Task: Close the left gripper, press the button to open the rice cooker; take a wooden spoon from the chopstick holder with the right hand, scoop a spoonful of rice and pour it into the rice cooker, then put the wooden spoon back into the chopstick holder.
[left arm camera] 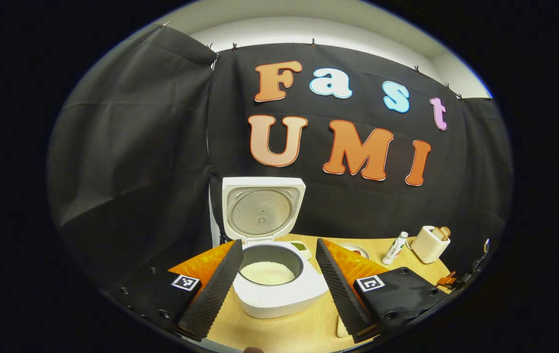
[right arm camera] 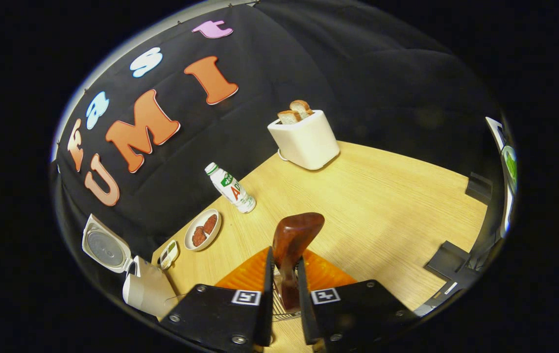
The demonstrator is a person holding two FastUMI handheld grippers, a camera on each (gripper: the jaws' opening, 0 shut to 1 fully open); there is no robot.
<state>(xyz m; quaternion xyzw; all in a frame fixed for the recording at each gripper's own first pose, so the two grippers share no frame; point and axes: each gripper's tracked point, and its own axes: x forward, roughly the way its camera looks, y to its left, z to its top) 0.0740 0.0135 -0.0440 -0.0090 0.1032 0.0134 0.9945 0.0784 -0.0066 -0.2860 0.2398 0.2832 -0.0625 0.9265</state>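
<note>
Staged kitchen mock-up inside a recording booth. Black cloth wall (left arm camera: 132, 162) clipped along its top edge encloses a light wooden bench (right arm camera: 382, 196). Kitchen items on it: open rice cooker (left arm camera: 272, 264), toaster (right arm camera: 304, 139) with bread, drink bottle (right arm camera: 230, 189), plate of food (right arm camera: 203, 229).

rice cooker (left arm camera: 279, 294) white | wooden spoon (right arm camera: 295, 235) reddish-brown | table (right arm camera: 382, 196) pale wood grain
</note>
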